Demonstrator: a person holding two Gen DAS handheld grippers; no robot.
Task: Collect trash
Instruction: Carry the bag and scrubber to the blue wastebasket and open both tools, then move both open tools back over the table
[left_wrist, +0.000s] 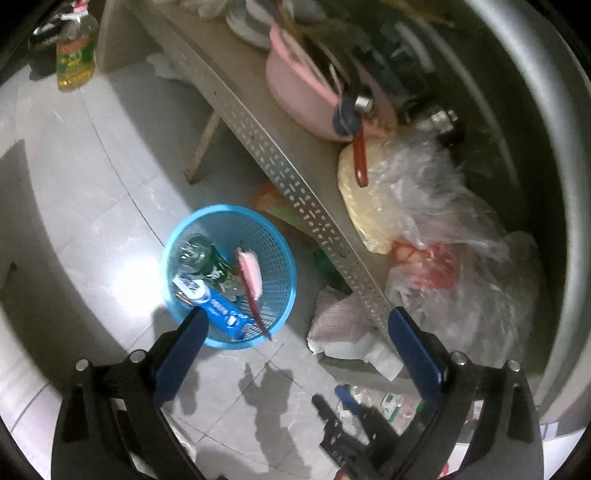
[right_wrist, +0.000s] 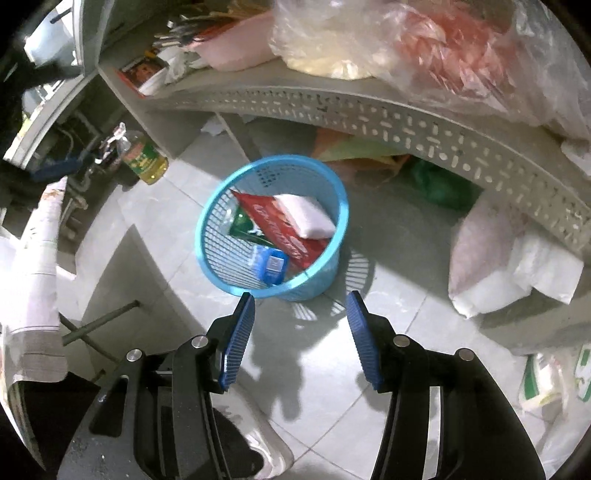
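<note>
Left wrist view: left hand-held gripper (left_wrist: 297, 326) spread wide, empty, above blue basket (left_wrist: 284, 295) of trash. Right hand-held gripper (right_wrist: 301, 301) parted, empty.

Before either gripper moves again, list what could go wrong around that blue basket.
1. The blue basket is light and already crowded; the red packet leans up near its rim, so another drop could spill it or tip the basket.
2. The plastic bags overhang the shelf edge above; brushing them may pull them down.
3. Both grippers are open and empty, the left gripper close to the shelf edge.
</note>
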